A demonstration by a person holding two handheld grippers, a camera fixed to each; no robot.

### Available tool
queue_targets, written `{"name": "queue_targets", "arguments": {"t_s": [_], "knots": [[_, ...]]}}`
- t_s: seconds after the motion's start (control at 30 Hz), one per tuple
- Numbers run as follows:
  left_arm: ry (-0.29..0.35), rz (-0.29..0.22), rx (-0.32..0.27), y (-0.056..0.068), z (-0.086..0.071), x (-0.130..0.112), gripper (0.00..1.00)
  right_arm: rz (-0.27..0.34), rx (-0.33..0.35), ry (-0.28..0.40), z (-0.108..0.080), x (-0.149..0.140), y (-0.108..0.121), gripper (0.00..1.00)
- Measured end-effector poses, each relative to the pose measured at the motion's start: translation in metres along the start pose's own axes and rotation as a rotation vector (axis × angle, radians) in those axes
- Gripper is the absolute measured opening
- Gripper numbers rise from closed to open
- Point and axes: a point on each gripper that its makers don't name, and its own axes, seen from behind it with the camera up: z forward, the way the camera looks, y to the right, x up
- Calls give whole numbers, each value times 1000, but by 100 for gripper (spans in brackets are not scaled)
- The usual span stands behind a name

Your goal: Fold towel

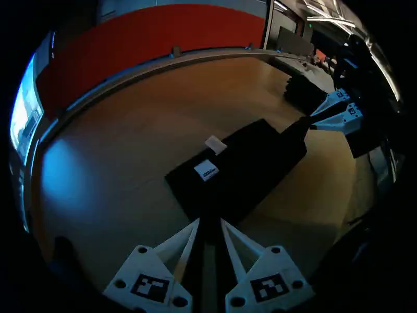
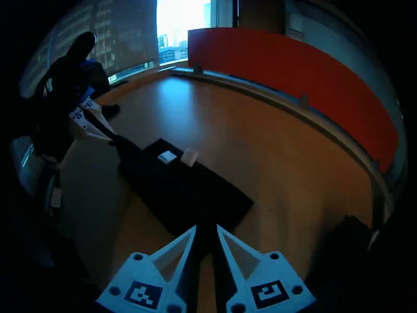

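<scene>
The left gripper point(image 1: 210, 229) has its fingers drawn nearly together, with a dark strip of the towel point(image 1: 245, 167) pinched between the tips; the right gripper point(image 2: 207, 233) stands the same way, almost closed on the opposite end. The towel lies flat on the wooden table point(image 1: 120, 156), stretching straight ahead from each tool to the other, which sits at its far end; two white tags point(image 1: 206, 170) lie on top about midway between them. It looks like thin, limp cloth: light, soft, not fragile, and likely to sag and crease wherever it is unsupported; it may slip out of a shallow pinch. The best hold is probably at the corners or short edges, set deep between the fingers, so both ends lift evenly and one end can be carried over onto the other.
</scene>
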Motion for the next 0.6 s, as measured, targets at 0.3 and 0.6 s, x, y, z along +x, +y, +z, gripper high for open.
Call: {"name": "queue_targets", "arguments": {"t_s": [0.3, 0.6], "knots": [[-17, 9, -4, -5, 21, -3, 13, 15, 7, -29, 14, -12, 4, 12], [-25, 25, 39, -22, 48, -6, 23, 54, -14, -54, 34, -22, 14, 15]]}}
